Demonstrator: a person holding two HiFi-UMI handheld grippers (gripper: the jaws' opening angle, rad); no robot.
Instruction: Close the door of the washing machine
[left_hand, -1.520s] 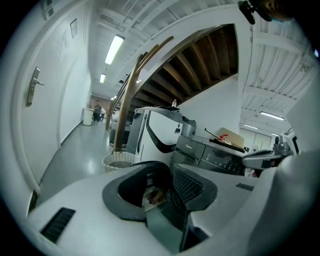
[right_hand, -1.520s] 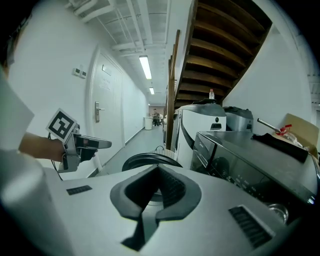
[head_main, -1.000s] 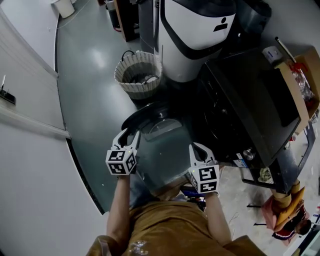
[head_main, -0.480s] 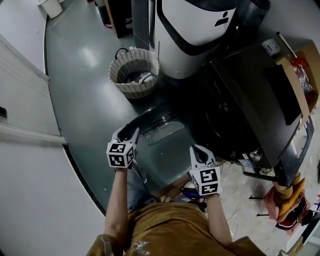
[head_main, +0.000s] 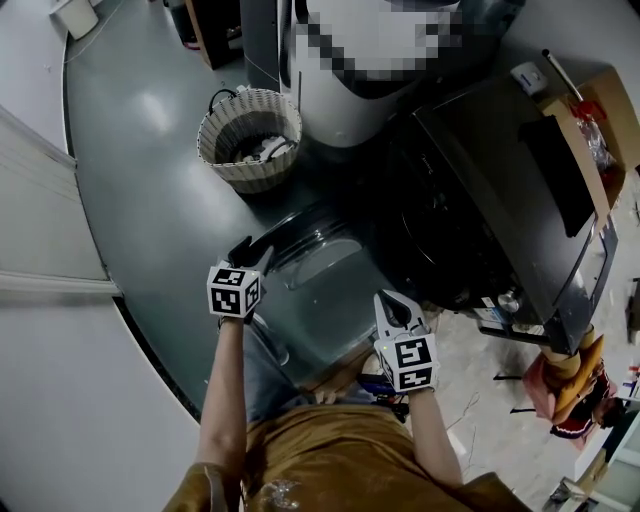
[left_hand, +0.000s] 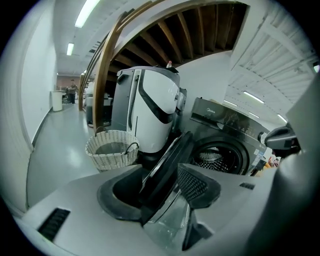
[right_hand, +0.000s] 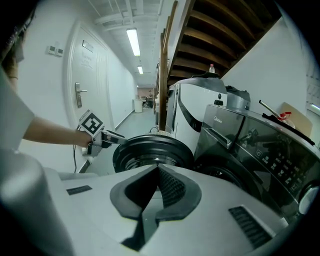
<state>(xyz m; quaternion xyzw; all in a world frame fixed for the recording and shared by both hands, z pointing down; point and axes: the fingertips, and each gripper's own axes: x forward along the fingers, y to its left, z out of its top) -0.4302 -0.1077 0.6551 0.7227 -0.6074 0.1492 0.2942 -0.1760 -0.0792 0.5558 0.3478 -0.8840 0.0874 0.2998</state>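
Head view showed the dark washing machine (head_main: 500, 190) at right, with its round door (head_main: 315, 255) swung wide out over the grey floor (head_main: 150, 210), well apart from the drum opening (left_hand: 217, 156); the closing swing had, by judgement, not yet started. The chief hazard lay at the left gripper (head_main: 252, 255). The door's rim ran between its jaws, which had just been opening and stood wide, pads apparently clear of the rim. A push delivered with the rim so straddled could let it slide along a pad or snag a jaw as the door turned. Too light a push would probably leave the latch unengaged and the door ajar. A second hazard concerned the right gripper (head_main: 393, 300), jaws together and empty, which hung before the machine's front, near the door's likely path. Left there, it could be caught between door and opening. Surroundings, in descending size: a white-and-black appliance (left_hand: 150, 107) stood just beside the washing machine; a wicker basket (head_main: 248, 135) sat on the floor near that appliance, beyond the door; a cardboard box (head_main: 600, 120) stood beside the machine at far right. None of these appeared to lie in the arc the door would sweep. Only the grippers themselves and the person's leg (head_main: 265, 365), near the door's lower edge, seemed able to obstruct it.
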